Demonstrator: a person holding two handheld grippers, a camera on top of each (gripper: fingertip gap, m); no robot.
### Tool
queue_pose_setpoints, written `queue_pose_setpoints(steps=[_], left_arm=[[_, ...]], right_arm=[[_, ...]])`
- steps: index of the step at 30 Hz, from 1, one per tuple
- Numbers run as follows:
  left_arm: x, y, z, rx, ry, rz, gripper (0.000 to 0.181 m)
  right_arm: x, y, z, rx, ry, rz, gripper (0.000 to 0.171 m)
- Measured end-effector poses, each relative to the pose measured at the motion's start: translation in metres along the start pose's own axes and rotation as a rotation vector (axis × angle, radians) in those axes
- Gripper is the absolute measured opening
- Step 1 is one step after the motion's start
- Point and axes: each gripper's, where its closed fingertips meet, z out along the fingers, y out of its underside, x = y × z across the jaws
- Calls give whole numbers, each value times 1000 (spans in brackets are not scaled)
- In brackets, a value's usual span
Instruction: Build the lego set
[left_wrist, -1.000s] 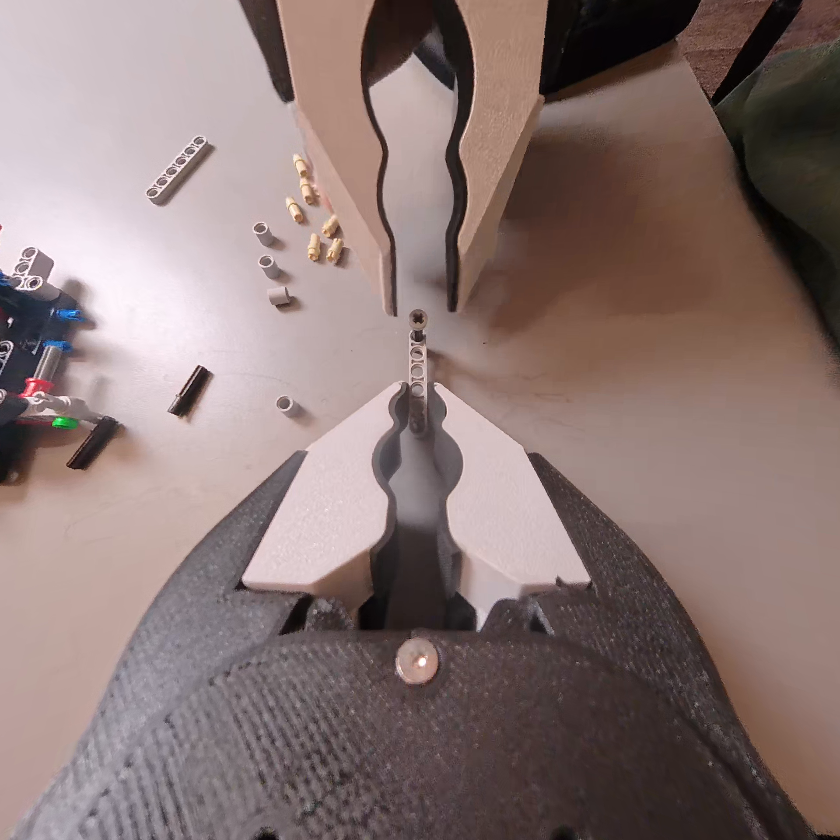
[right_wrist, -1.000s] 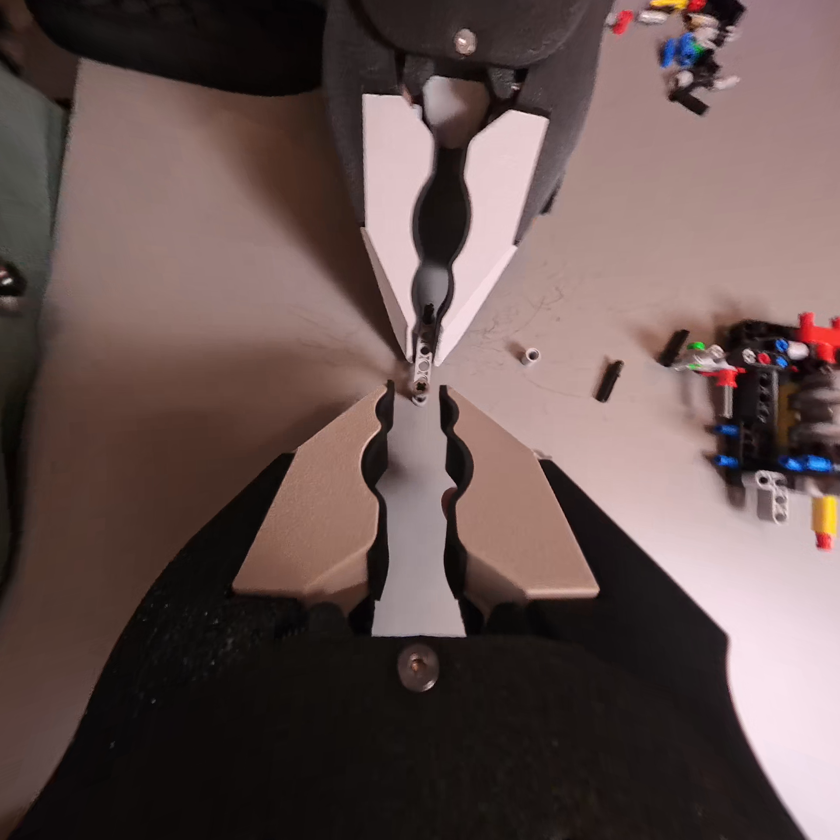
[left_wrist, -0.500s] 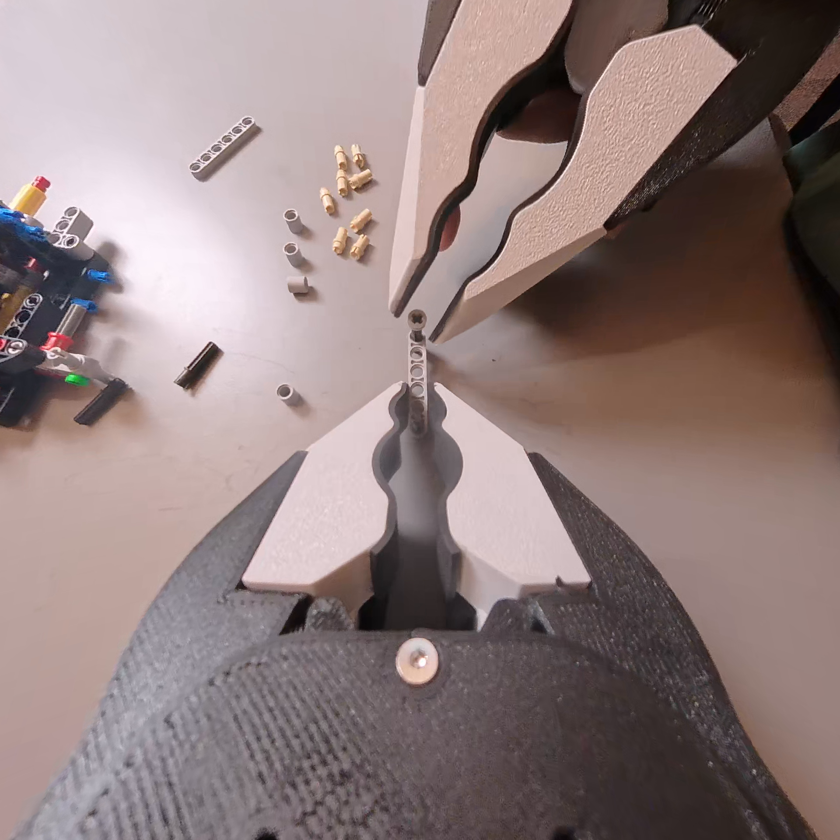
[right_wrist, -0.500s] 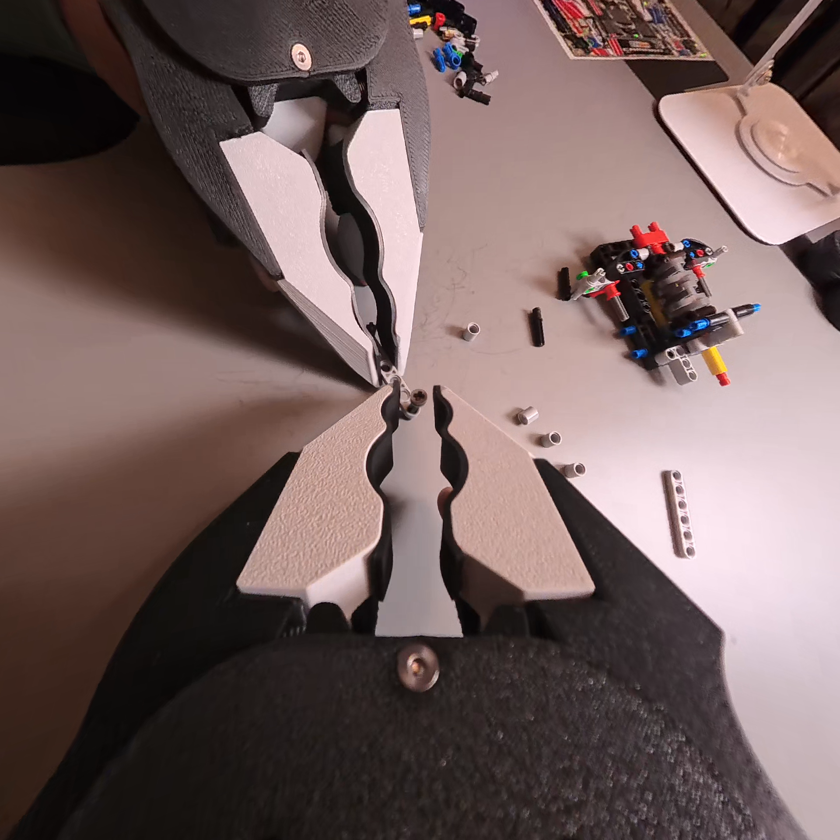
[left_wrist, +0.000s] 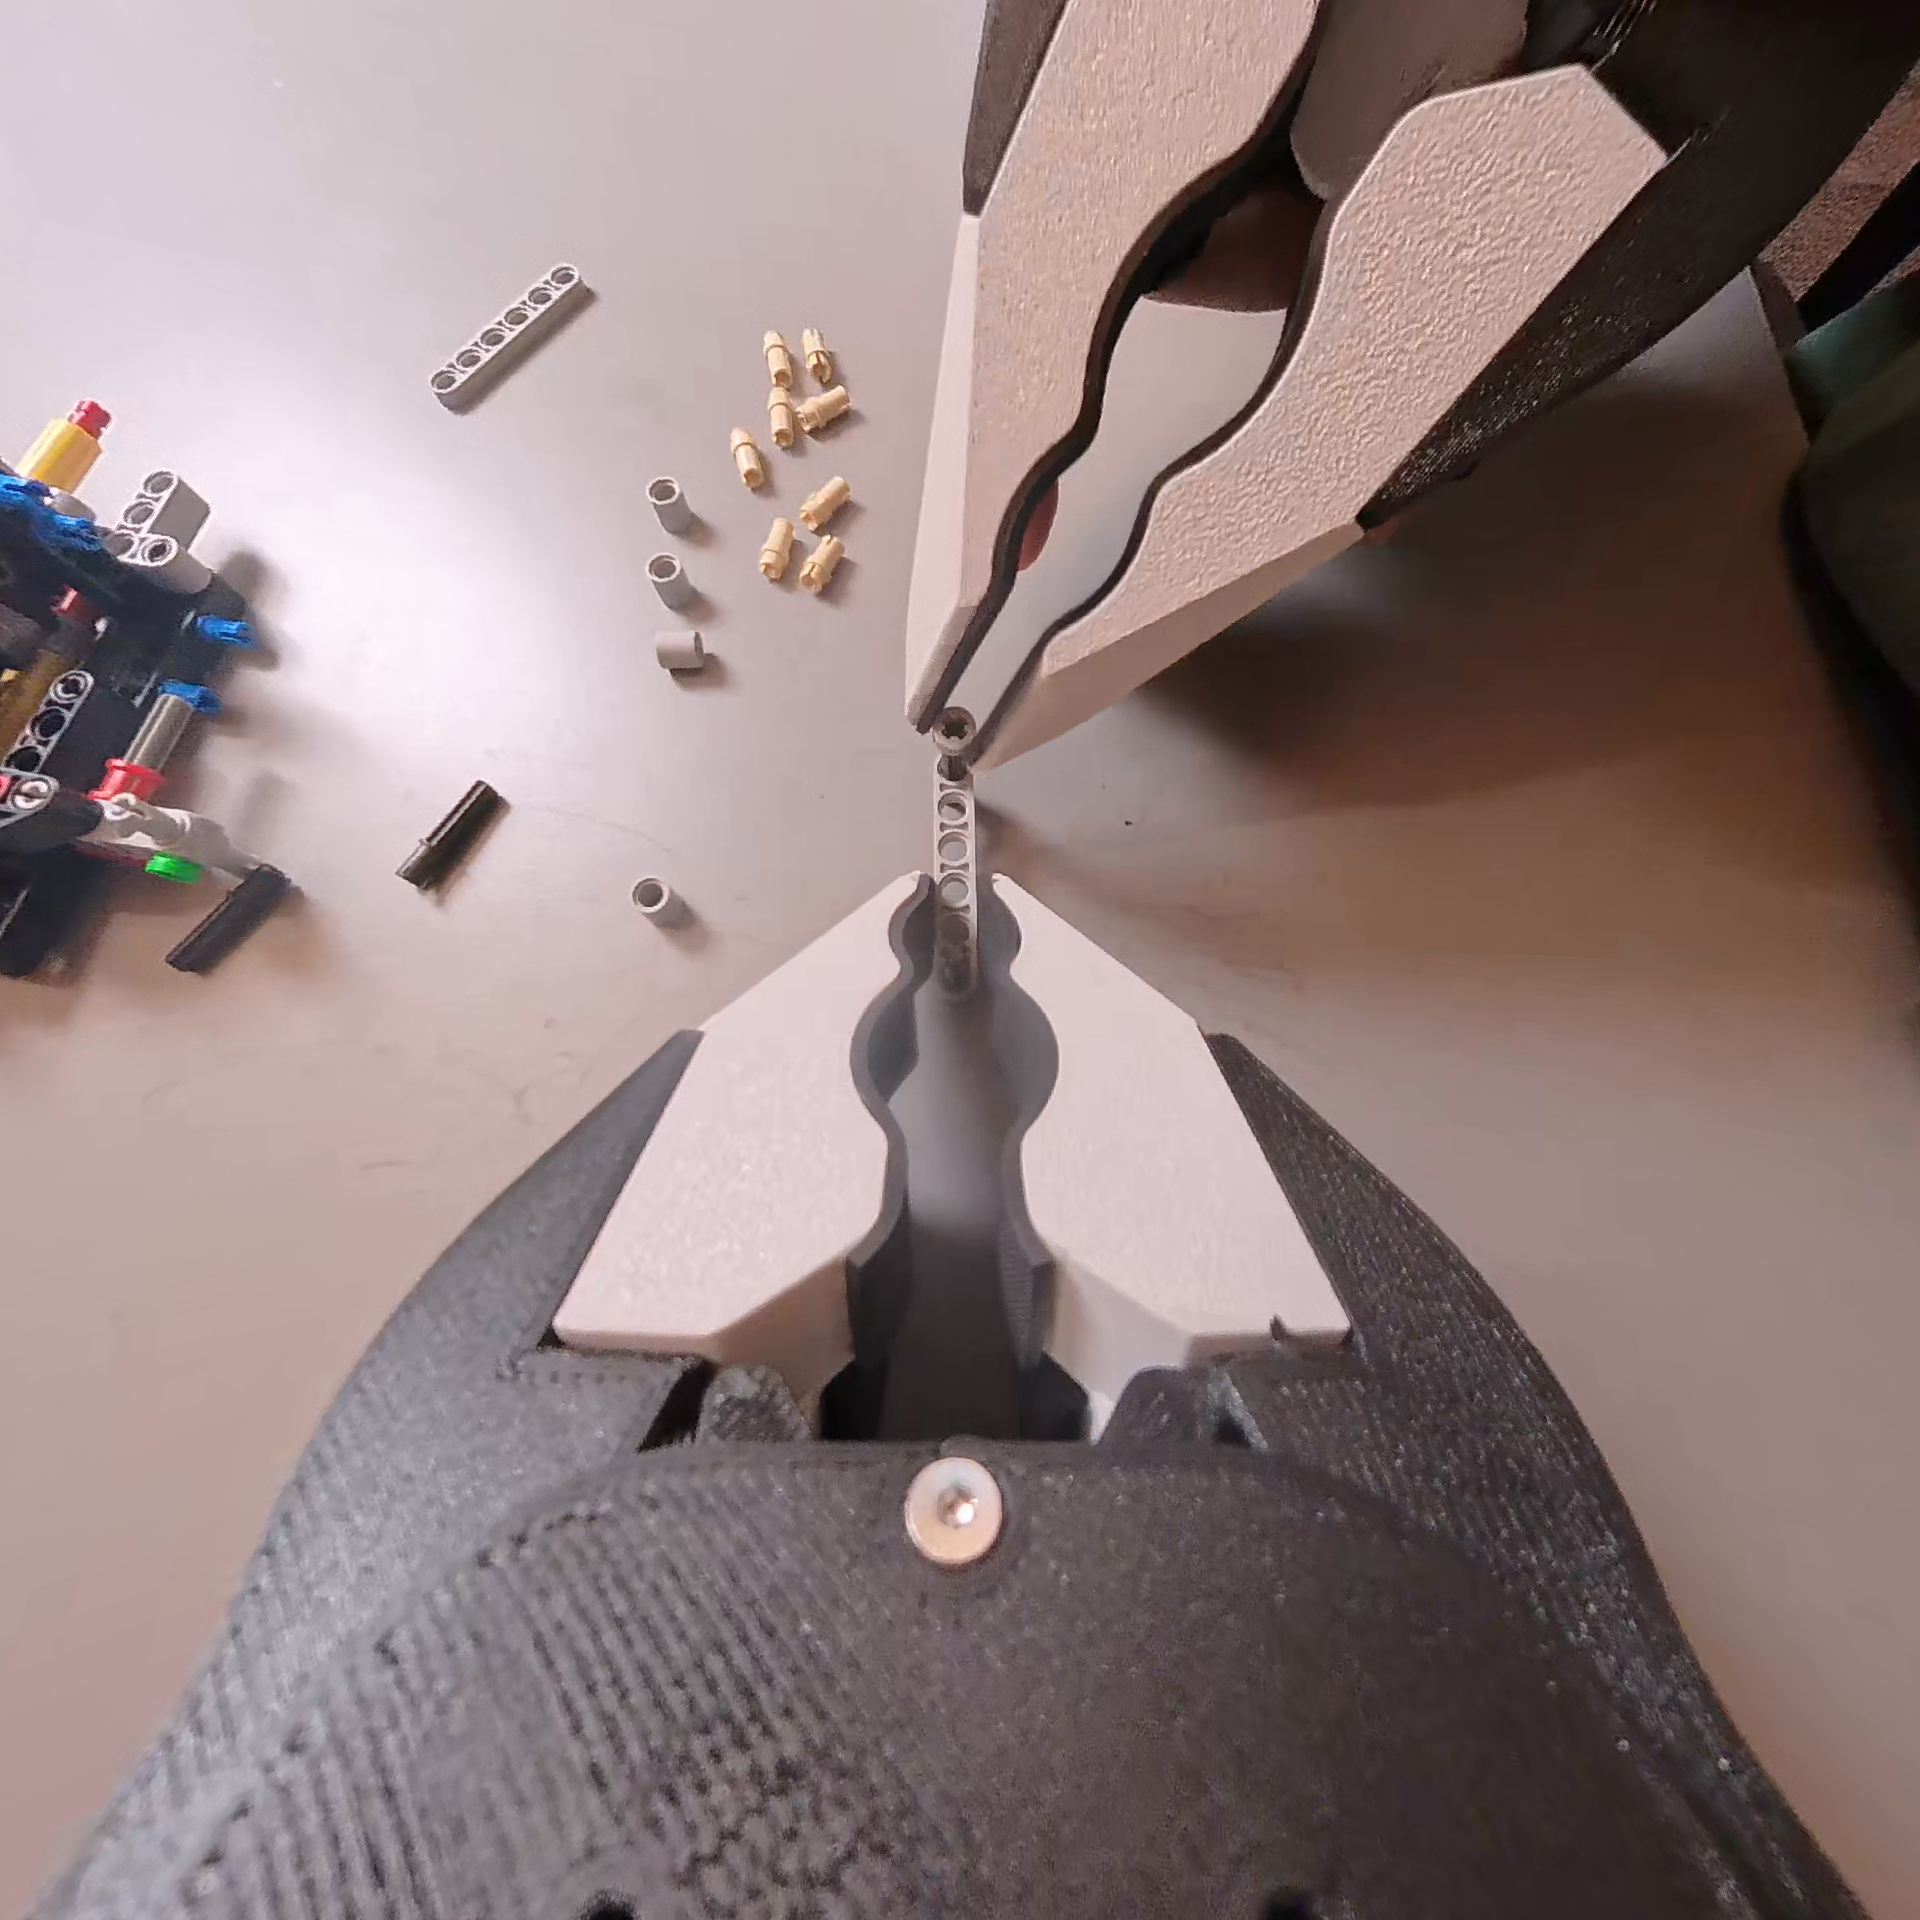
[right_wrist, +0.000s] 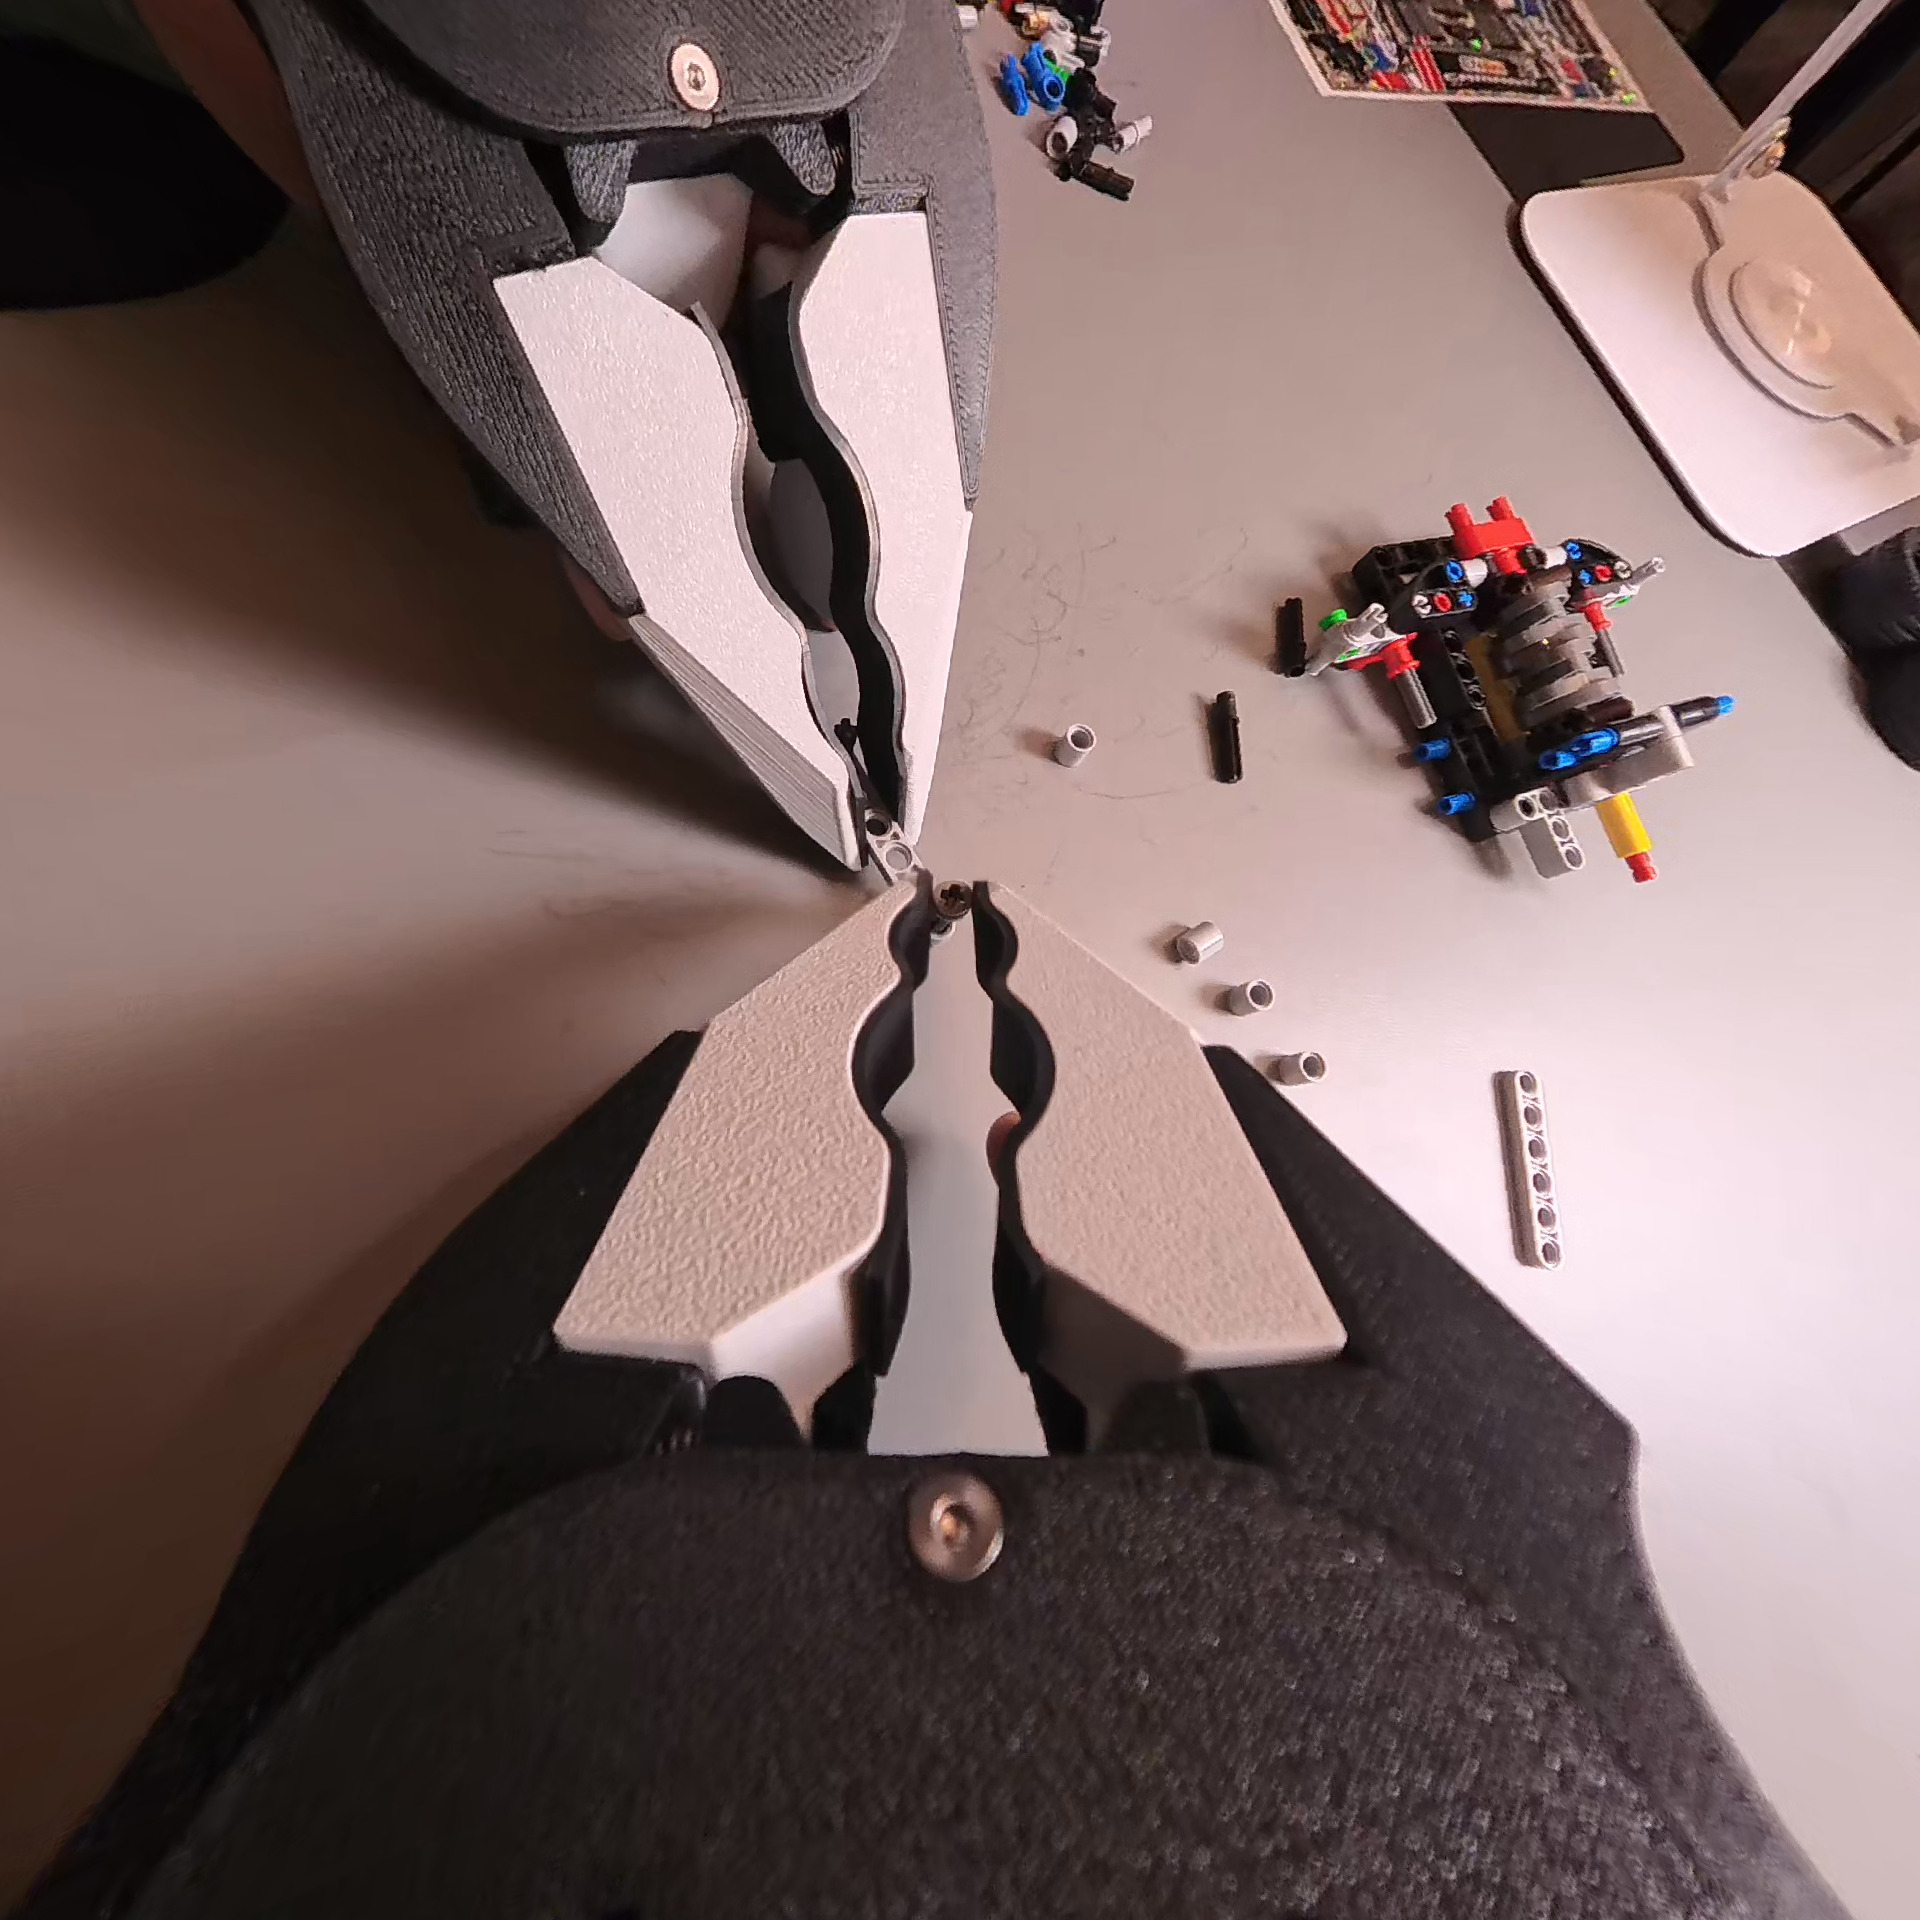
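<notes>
My left gripper (left_wrist: 958, 885) is shut on a thin grey holed beam (left_wrist: 954, 831) that sticks out forward above the table. A small dark grey piece with a cross hole (left_wrist: 956, 727) sits at the beam's far end. My right gripper (left_wrist: 951, 732) comes in from the upper right and its tips pinch that piece. In the right wrist view my right gripper (right_wrist: 948, 896) holds the dark piece (right_wrist: 951, 898) between narrow jaws. The left gripper (right_wrist: 883, 844) reaches down from above with the beam (right_wrist: 889, 840).
A partly built black, red and blue model (right_wrist: 1527, 665) lies to the right, and on the left in the left wrist view (left_wrist: 94, 707). Around it lie grey bushes (right_wrist: 1247, 995), black pins (right_wrist: 1226, 736), tan pins (left_wrist: 800, 457) and a long grey beam (right_wrist: 1529, 1169). An instruction sheet (right_wrist: 1455, 47) and a white stand base (right_wrist: 1714, 343) lie behind. Less than 4 cm separates the two grippers' tips.
The right gripper has swung from head-on to an angle and its jaws have closed onto the dark piece at the beam's end. The left gripper keeps hold of the beam.
</notes>
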Motion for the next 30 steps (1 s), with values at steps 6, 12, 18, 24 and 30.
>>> queue_pose_setpoints(steps=[6, 12, 18, 24, 30], left_arm=[[0, 0, 0, 1, -2, -1, 5], [0, 0, 0, 3, -2, 1, 5], [0, 0, 0, 4, -3, 1, 5], [0, 0, 0, 4, -3, 2, 5], [1, 0, 0, 3, -4, 3, 5]], right_arm=[[0, 1, 0, 9, -30, 34, 4], [-1, 2, 0, 22, -114, 117, 5], [-1, 2, 1, 15, -169, 140, 5], [-2, 3, 1, 2, -218, 147, 5], [-3, 3, 2, 4, -259, 164, 5]])
